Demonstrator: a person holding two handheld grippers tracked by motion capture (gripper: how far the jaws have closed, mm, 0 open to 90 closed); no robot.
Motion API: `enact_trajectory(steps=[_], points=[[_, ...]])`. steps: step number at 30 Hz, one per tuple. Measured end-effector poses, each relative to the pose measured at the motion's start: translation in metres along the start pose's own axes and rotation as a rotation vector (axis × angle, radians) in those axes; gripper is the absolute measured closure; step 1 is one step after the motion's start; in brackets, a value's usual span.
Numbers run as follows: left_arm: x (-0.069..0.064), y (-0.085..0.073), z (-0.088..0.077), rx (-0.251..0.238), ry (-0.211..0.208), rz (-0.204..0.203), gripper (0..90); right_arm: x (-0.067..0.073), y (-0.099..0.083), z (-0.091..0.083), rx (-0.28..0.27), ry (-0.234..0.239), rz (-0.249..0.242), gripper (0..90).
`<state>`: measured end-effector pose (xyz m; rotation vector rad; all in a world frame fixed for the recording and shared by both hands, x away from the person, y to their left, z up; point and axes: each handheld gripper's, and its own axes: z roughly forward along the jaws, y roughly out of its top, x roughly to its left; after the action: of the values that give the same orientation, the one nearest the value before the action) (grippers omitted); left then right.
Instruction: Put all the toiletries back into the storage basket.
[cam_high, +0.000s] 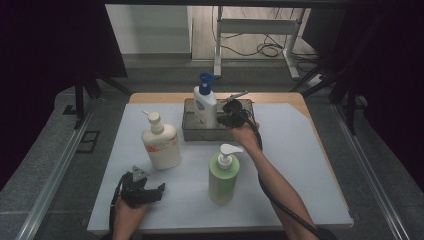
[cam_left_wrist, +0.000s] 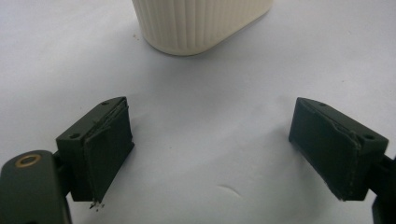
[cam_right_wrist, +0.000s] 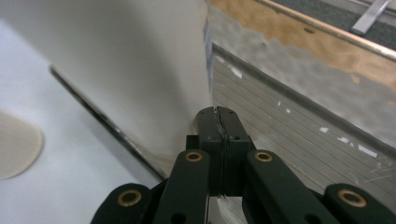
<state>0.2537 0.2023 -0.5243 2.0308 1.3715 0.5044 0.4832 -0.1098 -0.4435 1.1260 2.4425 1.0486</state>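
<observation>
**Right gripper shut inside tray**

Right gripper (cam_high: 231, 114) jaws pressed together, empty, inside metal tray (cam_high: 190, 131) at surface's far edge, beside white blue-pump bottle (cam_high: 205, 106). Left gripper (cam_high: 142, 191) jaws apart, empty, near front-left corner, facing cream pump bottle (cam_high: 161, 143).

Lab recording booth, black curtains (cam_high: 45, 45), aluminium frame rails (cam_high: 55, 180), floor cables (cam_high: 265, 49)

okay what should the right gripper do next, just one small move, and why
Probably lift the right gripper clear of the metal tray. Its jaws are shut on nothing beside the white bottle with the blue pump, which stands in the tray.
</observation>
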Motion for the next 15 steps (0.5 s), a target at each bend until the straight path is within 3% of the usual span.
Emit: enact_trajectory(steps=[15], points=[[0.000, 0.000, 0.000, 0.000, 0.001, 0.000, 12.8, 0.001, 0.001, 0.016, 0.034, 0.000, 0.030, 87.7]])
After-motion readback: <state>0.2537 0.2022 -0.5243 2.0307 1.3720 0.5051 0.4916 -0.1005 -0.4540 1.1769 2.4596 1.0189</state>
